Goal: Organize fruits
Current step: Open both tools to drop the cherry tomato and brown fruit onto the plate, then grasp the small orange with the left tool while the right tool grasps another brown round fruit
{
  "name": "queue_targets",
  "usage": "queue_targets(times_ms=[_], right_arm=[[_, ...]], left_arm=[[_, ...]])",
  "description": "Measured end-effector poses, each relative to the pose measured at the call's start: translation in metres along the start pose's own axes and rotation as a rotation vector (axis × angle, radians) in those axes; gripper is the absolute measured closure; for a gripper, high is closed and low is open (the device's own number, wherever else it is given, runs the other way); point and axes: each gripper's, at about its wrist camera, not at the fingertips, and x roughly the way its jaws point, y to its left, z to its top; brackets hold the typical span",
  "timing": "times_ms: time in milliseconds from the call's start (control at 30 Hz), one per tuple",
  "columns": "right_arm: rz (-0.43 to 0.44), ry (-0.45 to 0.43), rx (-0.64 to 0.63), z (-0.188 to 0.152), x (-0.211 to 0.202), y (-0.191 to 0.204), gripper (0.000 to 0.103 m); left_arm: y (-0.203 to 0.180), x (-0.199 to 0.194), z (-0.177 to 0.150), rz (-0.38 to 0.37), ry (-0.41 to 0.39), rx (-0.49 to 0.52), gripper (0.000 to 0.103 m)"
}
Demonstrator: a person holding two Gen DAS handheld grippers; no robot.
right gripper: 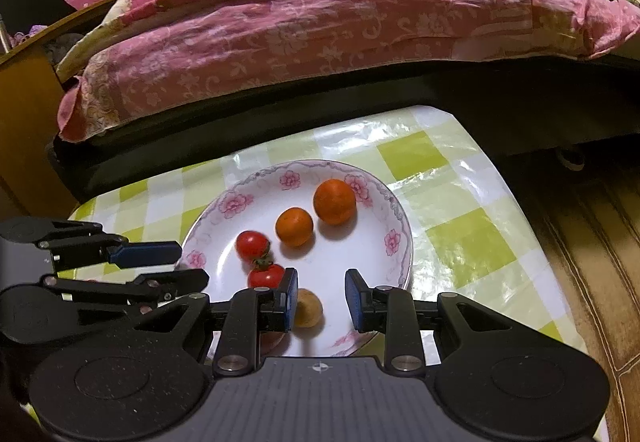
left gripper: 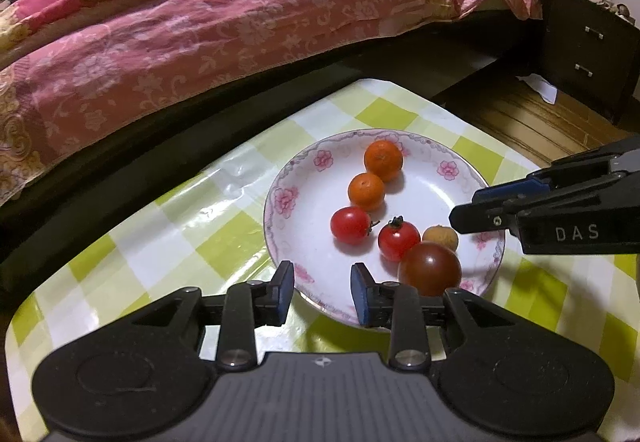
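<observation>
A white plate with pink flowers (left gripper: 312, 181) (right gripper: 376, 254) sits on the checked table. On it lie two small oranges (left gripper: 383, 158) (left gripper: 366, 190), two red cherry tomatoes (left gripper: 350, 224) (left gripper: 398, 240), a tan longan (left gripper: 441, 237) and a dark brownish tomato (left gripper: 430, 268). My left gripper (left gripper: 322, 292) is open and empty at the plate's near rim. My right gripper (right gripper: 321, 298) is open over the plate, with the longan (right gripper: 308, 308) low between its fingers, near the left one. The oranges (right gripper: 334, 201) (right gripper: 294, 226) and red tomatoes (right gripper: 252, 245) (right gripper: 266, 275) lie beyond it.
The table has a green and white checked cloth (left gripper: 192, 226) (right gripper: 460, 242). A bed with a pink floral cover (left gripper: 224, 25) (right gripper: 320, 25) runs behind it. A dark drawer cabinet (left gripper: 588, 49) stands at the right, wooden floor (right gripper: 600, 226) beside the table.
</observation>
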Motion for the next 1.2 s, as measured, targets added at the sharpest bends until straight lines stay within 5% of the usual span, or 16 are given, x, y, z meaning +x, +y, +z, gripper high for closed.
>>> queue_targets(times_ms=[367,767,1200], right_arm=[[0.083,0.001,-0.053,-0.005,-0.015,0.028,0.078],[0.229,0.095,-0.179,-0.026,-0.006,0.08,0.077],[0.27,0.14,-0.286,-0.033,0.023,0.119,0.076]], left_arm=[[0.015,-0.035,-0.018,0.008,-0.007,0.001,0.064],[0.05,-0.063,-0.05,0.042,0.021,0.012,0.063],[0.074,-0.057,-0.069,0.096,0.058,-0.018,0.057]])
